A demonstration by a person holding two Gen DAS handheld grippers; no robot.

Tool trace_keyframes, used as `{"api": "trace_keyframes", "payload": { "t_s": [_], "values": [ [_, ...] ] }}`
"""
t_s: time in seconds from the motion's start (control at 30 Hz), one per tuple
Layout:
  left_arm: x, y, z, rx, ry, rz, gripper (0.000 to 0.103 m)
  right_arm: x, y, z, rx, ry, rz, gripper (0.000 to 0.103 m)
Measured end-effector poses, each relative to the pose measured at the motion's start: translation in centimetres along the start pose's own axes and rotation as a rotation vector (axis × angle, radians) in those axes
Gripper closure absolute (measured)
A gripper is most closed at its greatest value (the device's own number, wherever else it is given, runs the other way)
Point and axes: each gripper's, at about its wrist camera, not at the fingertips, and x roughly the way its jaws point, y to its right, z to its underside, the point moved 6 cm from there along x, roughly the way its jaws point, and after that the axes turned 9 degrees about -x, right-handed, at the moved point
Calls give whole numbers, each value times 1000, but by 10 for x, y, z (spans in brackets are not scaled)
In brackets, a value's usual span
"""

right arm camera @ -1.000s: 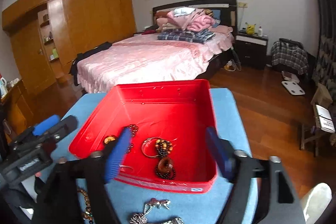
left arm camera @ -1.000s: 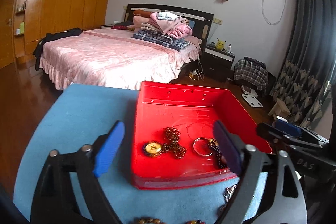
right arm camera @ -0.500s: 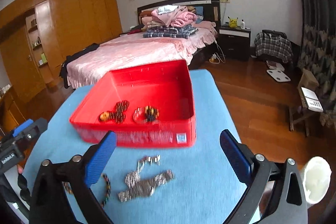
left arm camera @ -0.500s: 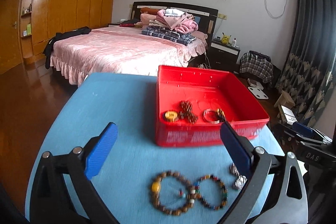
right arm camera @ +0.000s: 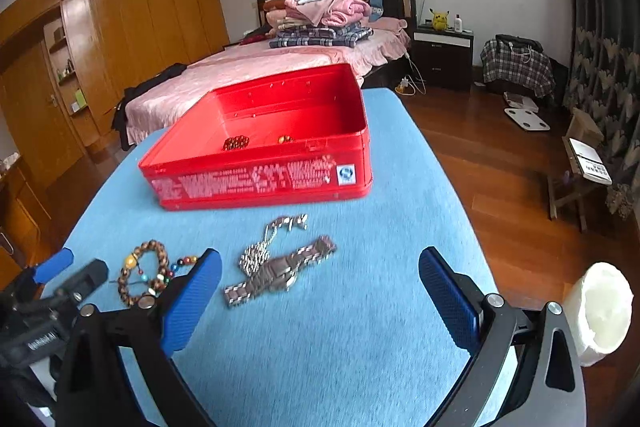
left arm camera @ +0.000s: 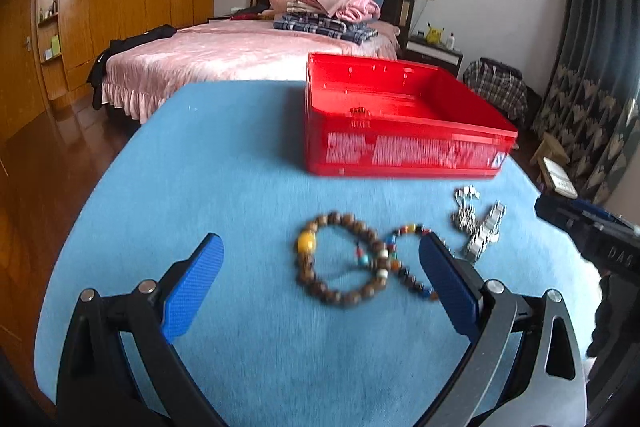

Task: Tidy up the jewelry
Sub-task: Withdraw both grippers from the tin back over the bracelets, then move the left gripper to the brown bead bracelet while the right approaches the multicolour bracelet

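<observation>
Both hand-held grippers (left arm camera: pixel 320 283) (right arm camera: pixel 320 291) gape wide, empty; brown wooden bead bracelet (left arm camera: pixel 340 259) lies limp on blue table (left arm camera: pixel 240 167) at frame centre, likely light, floppy: pinch across one bead strand.

A blue-covered worktop (left arm camera: pixel 224 163) is seen carrying a red box (left arm camera: pixel 400 151) toward its far side; nearer, apart from the box, 2 beaded bracelets (left arm camera: pixel 352 259) are laid touching each other; just beside them a silver chain (right arm camera: pixel 276 235) and a metal watch (right arm camera: pixel 280 271) are laid together.
</observation>
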Motion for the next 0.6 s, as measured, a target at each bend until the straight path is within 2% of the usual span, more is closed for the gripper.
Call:
{"api": "trace_keyframes", "payload": {
  "t_s": [0.17, 0.3, 0.33, 0.37, 0.43, 0.6],
  "values": [
    [-2, 3, 9, 7, -6, 5, 8, -2, -6, 9, -16, -6, -12, 6],
    [-4, 13, 9, 11, 4, 40, 9, -1, -14, 12, -37, -13, -23, 6],
    [-3, 16, 9, 14, 3, 46, 13, 0, -15, 13, -39, -14, -24, 6],
    [-2, 20, 9, 19, -3, 59, 22, 0, -16, 13, -40, -13, -27, 6],
    [4, 25, 10, 20, -22, 74, 29, -1, -15, 13, -41, -10, -28, 6],
    [17, 35, 14, 22, -56, 94, 37, -1, -11, 14, -30, -9, -25, 6]
  ]
}}
